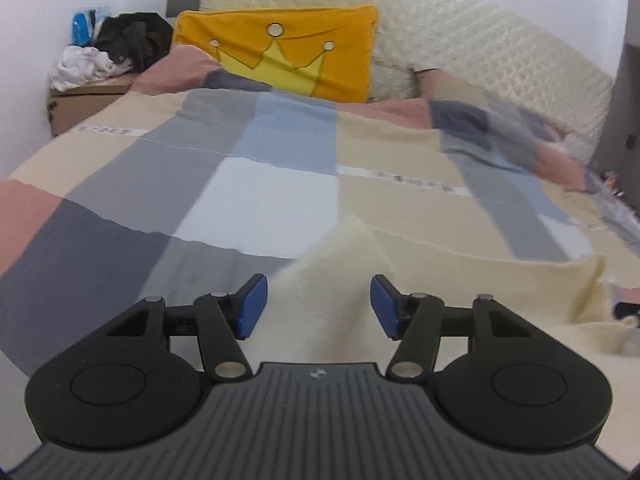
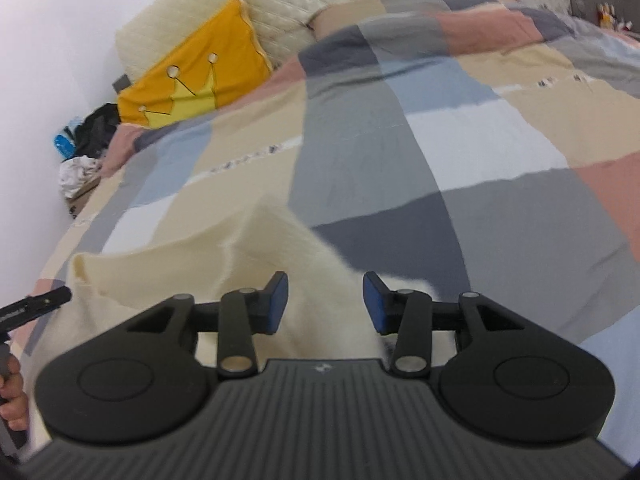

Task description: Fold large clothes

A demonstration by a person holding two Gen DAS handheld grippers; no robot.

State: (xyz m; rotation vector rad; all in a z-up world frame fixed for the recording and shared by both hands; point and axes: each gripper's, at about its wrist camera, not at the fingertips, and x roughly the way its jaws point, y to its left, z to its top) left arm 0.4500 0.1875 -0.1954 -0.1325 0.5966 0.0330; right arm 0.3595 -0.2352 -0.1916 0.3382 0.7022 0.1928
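While both grippers hang low over the near edge of the bed, a cream fleece garment [image 1: 460, 276] lies spread across the patchwork duvet [image 1: 208, 184] beneath them. From the left wrist camera, the left gripper [image 1: 319, 306] has its blue pads [image 1: 253, 306] standing apart, and a raised fold of the cream fabric rises in the gap between them without either pad pressing on it, so the jaws are open. From the right wrist camera, the right gripper [image 2: 325, 303] is likewise open, its blue pads [image 2: 279, 302] set apart with a fluffy ridge of the garment between and just beyond them; the pads do not pinch it. To the left of that view the cloth's edge stands up in a loose flap, near the dark tip of the left gripper, with the person's fingers [image 2: 14, 392] wrapped round its handle at the frame edge. At the head of the bed an orange cushion with a yellow crown [image 1: 280, 48] leans against the quilted cream headboard [image 1: 460, 32]. Beside the bed a cardboard box [image 1: 76, 104] carries a heap of dark and white clothes [image 1: 108, 48]
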